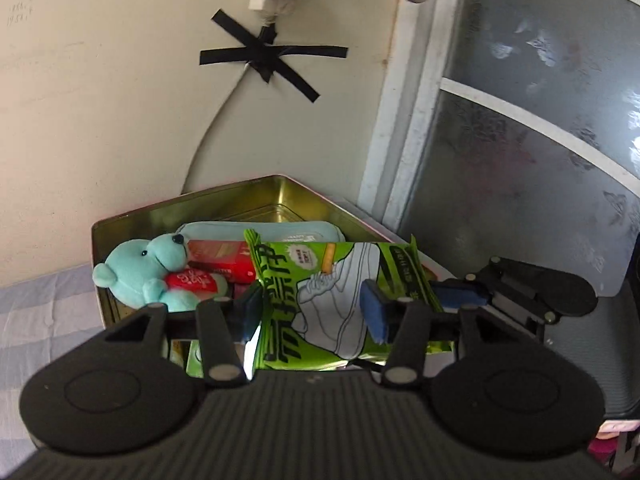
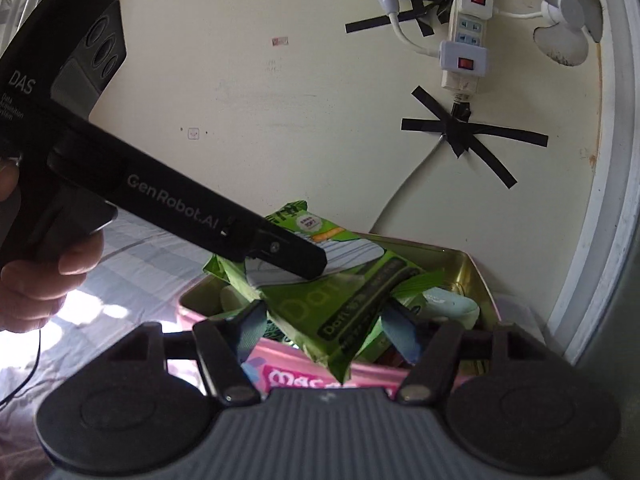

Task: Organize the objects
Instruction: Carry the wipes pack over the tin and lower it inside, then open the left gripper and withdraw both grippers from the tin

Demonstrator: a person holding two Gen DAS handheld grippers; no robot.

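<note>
A green snack bag [image 1: 336,300] is held over an open gold-lined tin box [image 1: 260,200]. My left gripper [image 1: 314,312] has its blue pads on either side of the bag and grips it. My right gripper [image 2: 326,334] also closes on the same bag [image 2: 340,304] from the other side, over the pink-sided tin [image 2: 476,276]. In the tin lie a teal teddy bear [image 1: 148,272] with a red heart, a red packet [image 1: 224,260] and a pale blue pouch [image 1: 264,232]. The left gripper's body [image 2: 180,200] crosses the right wrist view.
The tin sits on a checked bedsheet [image 1: 44,312] in a corner. A cream wall with a taped cable [image 1: 260,56] and power strip [image 2: 464,40] stands behind. A frosted window [image 1: 540,140] is on the right. A small white fan [image 2: 568,24] hangs on the wall.
</note>
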